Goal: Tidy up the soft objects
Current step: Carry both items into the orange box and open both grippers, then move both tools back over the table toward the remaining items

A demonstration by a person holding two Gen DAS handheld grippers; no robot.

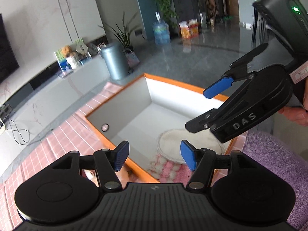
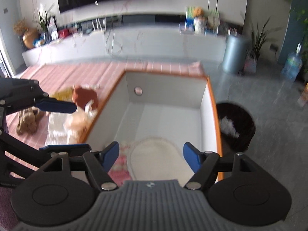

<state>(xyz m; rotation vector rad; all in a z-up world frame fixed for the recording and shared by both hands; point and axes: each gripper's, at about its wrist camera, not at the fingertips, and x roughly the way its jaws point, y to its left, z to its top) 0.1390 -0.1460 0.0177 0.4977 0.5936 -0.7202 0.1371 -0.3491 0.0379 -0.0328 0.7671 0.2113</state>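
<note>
Soft objects lie in two places: inside a white box with an orange rim point(image 2: 212, 96) and on the pink checked cloth point(image 2: 80, 71) beside it. Nearest in the left wrist view, the left gripper point(image 1: 154, 156) has its blue pads wide apart and holds nothing; it hangs over the near corner of the box. Just under it, on the box floor, a pink and white knitted piece point(image 1: 165, 170) lies against the near wall, and a cream round pad point(image 1: 173, 144) lies touching it, partly over it. At the right edge of this view a purple fluffy towel point(image 1: 269, 154) rests on the table beside the box. A little farther, the right gripper point(image 1: 204, 109) is above the box, its fingers also spread wide with nothing between them. In the right wrist view the same cream round pad point(image 2: 154, 154) shows between the open pads, with the knitted piece point(image 2: 119, 165) on its left. On the cloth, to the left of the box, are a brown plush toy point(image 2: 28, 120), a beige soft toy point(image 2: 79, 125) touching the box wall, and a reddish brown soft piece point(image 2: 84, 96); these are blurred. Farther, on the floor to the right of the box, stands a dark waste basket point(image 2: 238, 123), and behind it a grey bin point(image 2: 233, 53).
</note>
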